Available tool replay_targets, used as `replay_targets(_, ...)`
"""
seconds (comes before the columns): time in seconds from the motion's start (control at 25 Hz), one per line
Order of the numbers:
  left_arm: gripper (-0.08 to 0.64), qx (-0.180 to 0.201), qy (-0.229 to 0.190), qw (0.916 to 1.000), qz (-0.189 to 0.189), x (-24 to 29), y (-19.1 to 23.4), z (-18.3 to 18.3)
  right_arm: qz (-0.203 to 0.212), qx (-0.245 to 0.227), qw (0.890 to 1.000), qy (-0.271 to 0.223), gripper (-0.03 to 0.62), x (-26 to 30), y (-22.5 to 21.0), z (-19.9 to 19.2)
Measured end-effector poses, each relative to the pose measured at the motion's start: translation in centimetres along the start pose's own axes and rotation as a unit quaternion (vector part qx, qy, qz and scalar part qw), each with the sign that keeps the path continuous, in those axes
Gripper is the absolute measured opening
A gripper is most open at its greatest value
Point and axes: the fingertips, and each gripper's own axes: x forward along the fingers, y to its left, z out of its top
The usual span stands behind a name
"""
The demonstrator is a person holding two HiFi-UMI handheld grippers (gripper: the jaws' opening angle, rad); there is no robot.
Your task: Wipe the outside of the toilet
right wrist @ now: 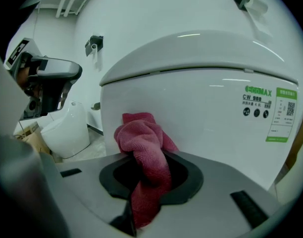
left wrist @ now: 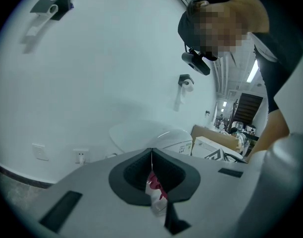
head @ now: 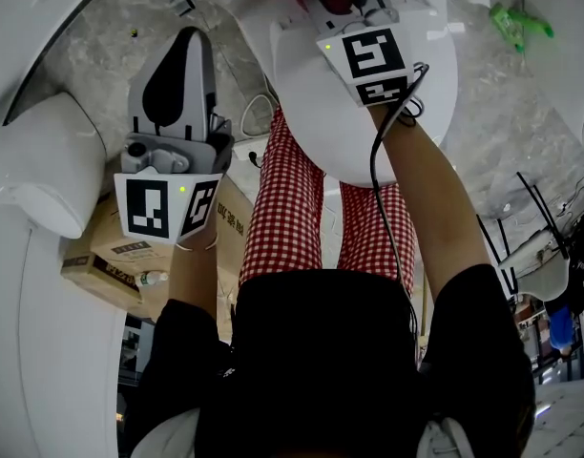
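**Toilet** [right wrist: 201, 108]: white, lid closed, directly in front of the person. The head view shows it from above as a broad oval, with checked trousers [head: 287, 208] below its near rim. Only the right gripper view shows its side wall, the seam under the lid and a green-printed label [right wrist: 277, 113] near the right edge.

**Cloth** [right wrist: 144, 143]: red, bunched, pressed against the toilet's side wall below the lid seam. One tail hangs down through the claw. In the head view only a corner shows, at the top edge.

**Right claw** [right wrist: 144, 156]: clenched on the cloth and close against the toilet wall. The wall runs bare to the right of the cloth. To the left it ends at a vertical corner.

**Left claw** [left wrist: 151, 155]: tips pressed together, held in the air and off the toilet. A small pale and red scrap shows in the slot behind the tips, and I cannot tell what it is. In the head view this claw hangs left of the toilet, above grey marbled floor [head: 92, 55], with open room between the two.

**Second toilet** [head: 39, 165]: white, at the far left, well apart from the first.

**Cardboard boxes** [head: 111, 256]: on the floor beside the person's left arm.

**Paper holder** [left wrist: 185, 81]: mounted on the white wall, visible in the gripper views only.

**Green item** [head: 516, 22]: on the floor at upper right, head view only, too small to identify.
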Motion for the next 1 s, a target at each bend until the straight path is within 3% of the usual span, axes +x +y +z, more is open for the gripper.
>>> replay_targets(0.72,0.011,0.004,0.004,0.9998,-0.019,2.0,-2.4,0.2,-0.078,0.055,0.995,0.007,0.1,-3.1,-7.7,-1.5)
replay_targets(1.0,0.011,0.008,0.003,0.9996,-0.025,2.8,-3.4,0.4,-0.125,0.102,0.987,0.004,0.1,-5.1,-11.9,-2.6)
